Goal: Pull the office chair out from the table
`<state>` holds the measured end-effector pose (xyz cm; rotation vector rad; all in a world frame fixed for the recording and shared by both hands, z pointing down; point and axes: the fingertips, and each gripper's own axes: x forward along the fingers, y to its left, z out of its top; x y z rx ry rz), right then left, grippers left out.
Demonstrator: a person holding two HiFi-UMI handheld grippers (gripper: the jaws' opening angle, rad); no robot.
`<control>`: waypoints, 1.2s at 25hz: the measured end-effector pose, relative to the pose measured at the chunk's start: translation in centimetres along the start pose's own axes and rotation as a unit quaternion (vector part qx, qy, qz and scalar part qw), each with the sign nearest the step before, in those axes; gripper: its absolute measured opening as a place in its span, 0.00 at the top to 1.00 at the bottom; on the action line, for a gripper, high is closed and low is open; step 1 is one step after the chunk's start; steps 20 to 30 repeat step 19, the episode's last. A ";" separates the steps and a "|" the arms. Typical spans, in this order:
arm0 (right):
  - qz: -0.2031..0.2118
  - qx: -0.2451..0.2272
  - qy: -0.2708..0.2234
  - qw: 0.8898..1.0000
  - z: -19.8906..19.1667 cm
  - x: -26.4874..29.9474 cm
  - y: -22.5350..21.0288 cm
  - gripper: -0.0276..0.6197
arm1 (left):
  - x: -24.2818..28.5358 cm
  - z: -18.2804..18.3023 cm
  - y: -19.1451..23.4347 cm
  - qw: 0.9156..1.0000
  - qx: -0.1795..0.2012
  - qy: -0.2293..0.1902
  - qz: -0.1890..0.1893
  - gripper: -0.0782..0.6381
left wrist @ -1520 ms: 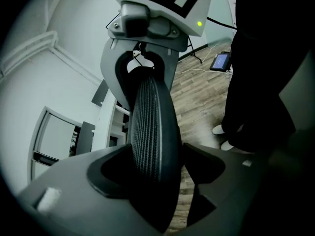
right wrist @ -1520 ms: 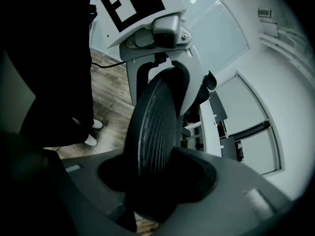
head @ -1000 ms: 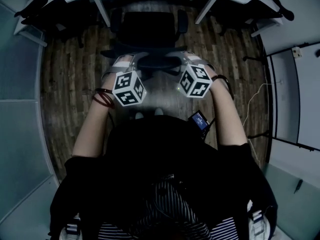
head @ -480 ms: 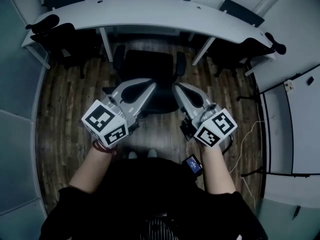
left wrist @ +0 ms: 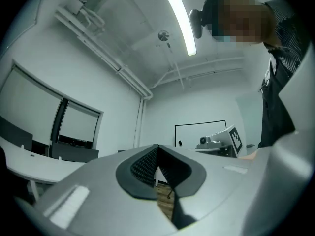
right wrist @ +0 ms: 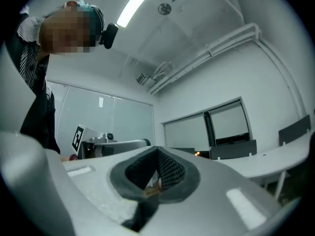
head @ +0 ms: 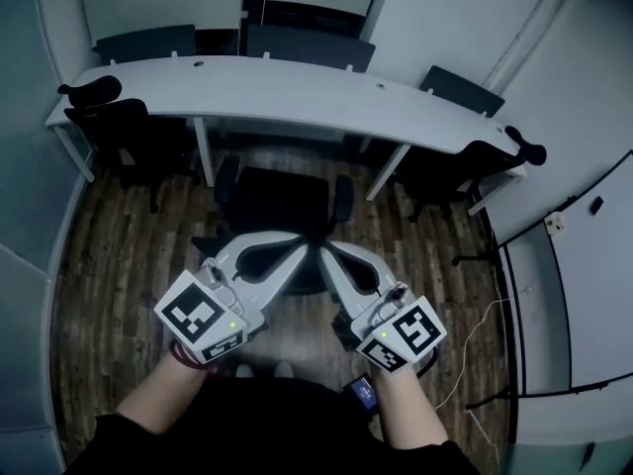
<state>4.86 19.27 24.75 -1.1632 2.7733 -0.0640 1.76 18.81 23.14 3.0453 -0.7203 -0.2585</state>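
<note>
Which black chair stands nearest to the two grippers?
The middle chair on the near side of the table, just ahead of the left gripper and right gripper; the others stand at its ends or behind it.

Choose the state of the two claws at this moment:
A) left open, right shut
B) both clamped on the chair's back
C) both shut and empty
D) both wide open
C: the left claw and the right claw each close tip to tip in their own gripper views, with nothing between them.
</note>
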 end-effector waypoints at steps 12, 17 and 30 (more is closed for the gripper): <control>-0.001 -0.025 0.005 1.000 0.0 -0.9 1.4 0.96 | -0.6 -0.3 -1.0 1.000 -0.003 0.007 -0.006 0.88; 0.004 -0.036 0.008 0.999 0.1 -1.1 2.3 0.96 | -0.8 -0.5 -1.5 1.000 -0.005 0.012 -0.009 0.88; 0.003 -0.038 0.009 0.999 0.1 -1.3 2.7 0.96 | -1.1 -0.6 -1.8 1.000 -0.010 0.015 -0.010 0.88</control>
